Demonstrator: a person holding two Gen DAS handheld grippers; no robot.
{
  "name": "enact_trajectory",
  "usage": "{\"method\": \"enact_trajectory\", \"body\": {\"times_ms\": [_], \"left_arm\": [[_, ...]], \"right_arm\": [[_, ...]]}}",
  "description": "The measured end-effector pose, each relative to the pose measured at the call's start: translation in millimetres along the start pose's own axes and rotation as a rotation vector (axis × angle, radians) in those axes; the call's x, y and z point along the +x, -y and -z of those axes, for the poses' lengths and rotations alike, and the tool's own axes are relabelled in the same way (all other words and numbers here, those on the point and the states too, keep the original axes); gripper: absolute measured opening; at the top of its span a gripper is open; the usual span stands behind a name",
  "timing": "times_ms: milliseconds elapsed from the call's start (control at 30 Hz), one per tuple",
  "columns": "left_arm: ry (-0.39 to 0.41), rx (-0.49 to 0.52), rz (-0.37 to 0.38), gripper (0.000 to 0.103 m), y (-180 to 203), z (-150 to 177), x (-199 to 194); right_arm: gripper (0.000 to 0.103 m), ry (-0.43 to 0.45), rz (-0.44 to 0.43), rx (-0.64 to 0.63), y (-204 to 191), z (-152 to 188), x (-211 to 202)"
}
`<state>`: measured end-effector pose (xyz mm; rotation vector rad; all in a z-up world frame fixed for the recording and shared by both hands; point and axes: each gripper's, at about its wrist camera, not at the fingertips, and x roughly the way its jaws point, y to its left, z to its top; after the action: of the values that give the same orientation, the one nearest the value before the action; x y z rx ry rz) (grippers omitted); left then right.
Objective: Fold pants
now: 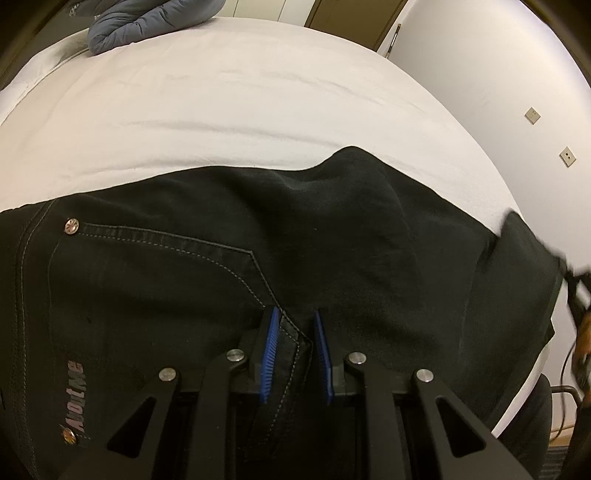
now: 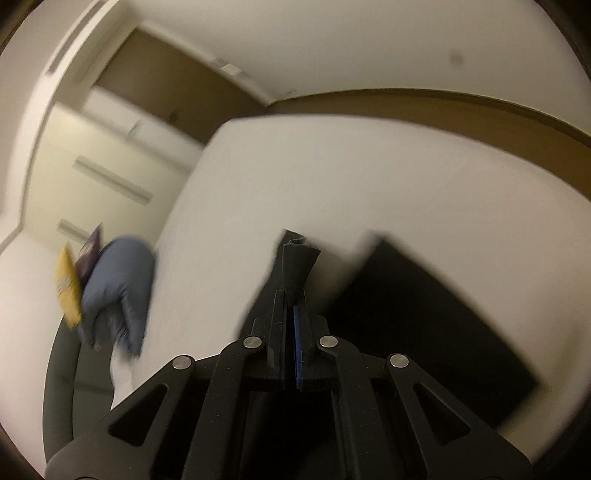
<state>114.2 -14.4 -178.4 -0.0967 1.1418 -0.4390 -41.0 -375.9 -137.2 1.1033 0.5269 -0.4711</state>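
Black pants (image 1: 332, 229) with white stitching, a rivet and a printed logo lie across the white bed sheet (image 1: 221, 110). My left gripper (image 1: 295, 317) is shut on a stitched seam edge of them, with the fabric pinched between the blue pads (image 1: 271, 343). In the blurred right wrist view my right gripper (image 2: 291, 295) is shut on a bunched tip of black pants cloth (image 2: 297, 258), held up above the sheet (image 2: 332, 166). A flat stretch of the pants (image 2: 424, 314) lies to its right.
A blue-grey quilted cover (image 1: 147, 22) is bunched at the bed's far side, also seen as the quilted cover (image 2: 118, 288) beside a yellow packet (image 2: 68, 288). The bed's right edge meets a white wall with sockets (image 1: 532, 115). A dark chair (image 2: 62, 387) stands by the bed.
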Motion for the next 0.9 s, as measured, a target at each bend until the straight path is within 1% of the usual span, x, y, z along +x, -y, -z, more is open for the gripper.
{"method": "enact_trajectory", "body": {"times_ms": [67,133,200,233,367,533,567,733,800,833,867,900], "left_arm": [[-0.004,0.010,-0.007,0.021,2,-1,1],[-0.004,0.036,-0.021,0.021,6,0,3],[-0.005,0.048,-0.030,0.021,9,0,4],[-0.006,0.048,-0.032,0.021,10,0,4],[-0.003,0.055,-0.039,0.021,14,1,5],[-0.003,0.068,-0.036,0.021,20,2,8],[-0.005,0.069,-0.033,0.021,18,2,8],[-0.021,0.091,-0.009,0.021,15,-3,10],[-0.024,0.089,0.015,0.021,12,-5,10],[-0.024,0.083,0.029,0.021,7,-8,10],[-0.024,0.078,0.041,0.021,5,-8,10],[-0.025,0.073,0.049,0.021,2,-8,9]], "right_arm": [[0.002,0.012,0.059,0.069,31,15,-20],[0.002,-0.004,0.122,0.137,59,34,-27],[0.002,-0.012,0.140,0.173,75,47,-31],[0.002,-0.012,0.141,0.171,76,51,-34],[0.002,-0.008,0.146,0.101,61,63,-46],[0.002,-0.025,0.165,0.108,65,70,-46],[0.002,-0.022,0.166,0.109,60,64,-41],[0.002,-0.005,0.166,0.128,66,54,-44],[0.002,-0.024,0.177,0.105,70,54,-44],[0.002,-0.055,0.185,0.081,70,52,-35],[0.002,-0.072,0.182,0.081,73,51,-32],[0.003,-0.083,0.157,0.109,75,49,-31]]}}
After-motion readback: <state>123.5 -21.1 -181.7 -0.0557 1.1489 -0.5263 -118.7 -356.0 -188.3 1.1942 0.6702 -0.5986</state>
